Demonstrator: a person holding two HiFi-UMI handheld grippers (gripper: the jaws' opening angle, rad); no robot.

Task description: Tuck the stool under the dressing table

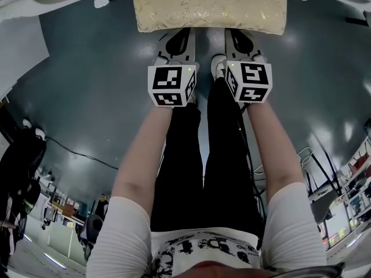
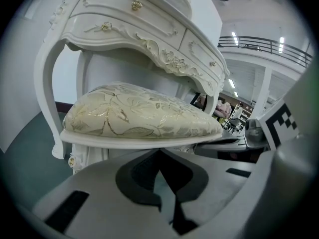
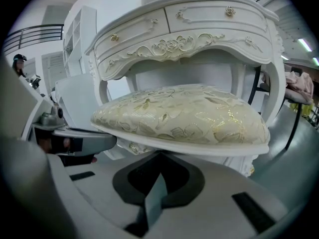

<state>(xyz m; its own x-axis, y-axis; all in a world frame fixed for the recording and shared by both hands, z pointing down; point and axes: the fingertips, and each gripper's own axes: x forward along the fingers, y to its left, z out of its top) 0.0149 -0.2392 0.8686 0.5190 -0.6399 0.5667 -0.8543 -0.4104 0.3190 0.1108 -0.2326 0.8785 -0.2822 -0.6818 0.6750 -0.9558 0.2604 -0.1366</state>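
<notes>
Only gripper views show drawers [image 2: 115, 10] above stool [image 2: 139, 112]

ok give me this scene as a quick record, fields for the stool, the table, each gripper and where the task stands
stool: cream and gold cushioned seat on a white frame, straight ahead of the person
dressing table: white, carved, gold knobs, standing behind and above the seat
left gripper: fingers together, nothing between them, tips at the seat's front rim
right gripper: fingers together, nothing between them, tips at the same rim, beside the left gripper
floor: dark grey-green
task state: seat lies between the table's legs; how far under cannot be told
</notes>
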